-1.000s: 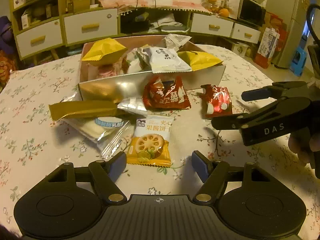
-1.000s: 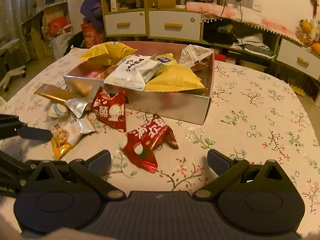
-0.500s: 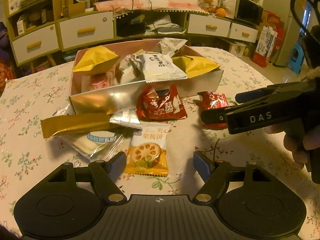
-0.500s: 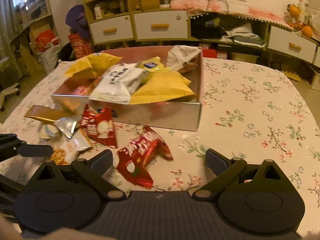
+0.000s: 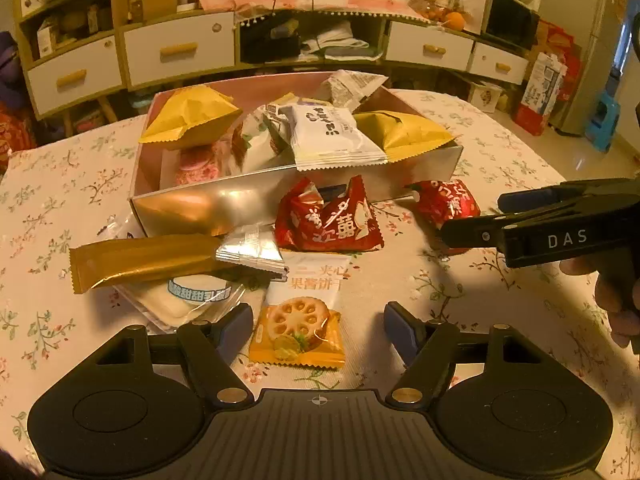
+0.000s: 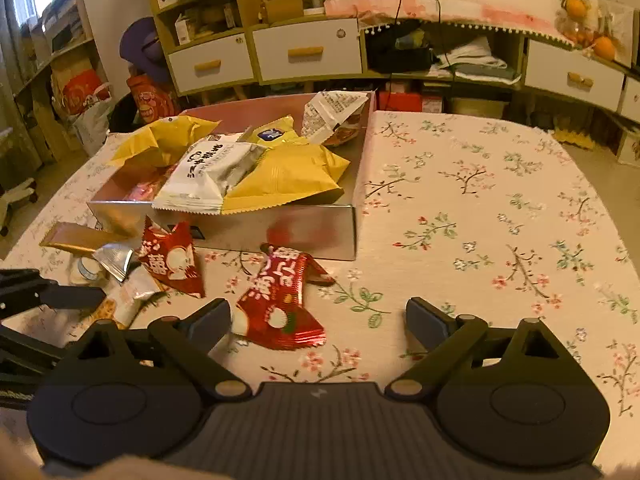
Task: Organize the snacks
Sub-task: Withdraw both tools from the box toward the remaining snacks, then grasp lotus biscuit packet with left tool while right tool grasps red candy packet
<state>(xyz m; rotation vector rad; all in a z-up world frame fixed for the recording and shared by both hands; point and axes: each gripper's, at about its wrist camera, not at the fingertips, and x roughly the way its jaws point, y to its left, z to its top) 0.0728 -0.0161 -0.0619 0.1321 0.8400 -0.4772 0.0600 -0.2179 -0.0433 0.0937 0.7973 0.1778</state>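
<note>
Box (image 5: 256, 200) contents overlap; lower packets obscured. Left gripper (image 5: 318, 326) spread over biscuit packet (image 5: 298, 320); right gripper (image 6: 318, 320) spread, closing, above red packet (image 6: 280, 304). Floral tablecloth (image 6: 480, 208); drawer units (image 6: 308, 52) behind.

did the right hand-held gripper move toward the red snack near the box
Yes. In the left wrist view the right hand-held gripper now overlaps the red snack, jaws closing around nothing yet.

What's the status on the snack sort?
Left gripper open over orange biscuit pack. Right gripper open, closing around red packet. Nothing blocking.
</note>
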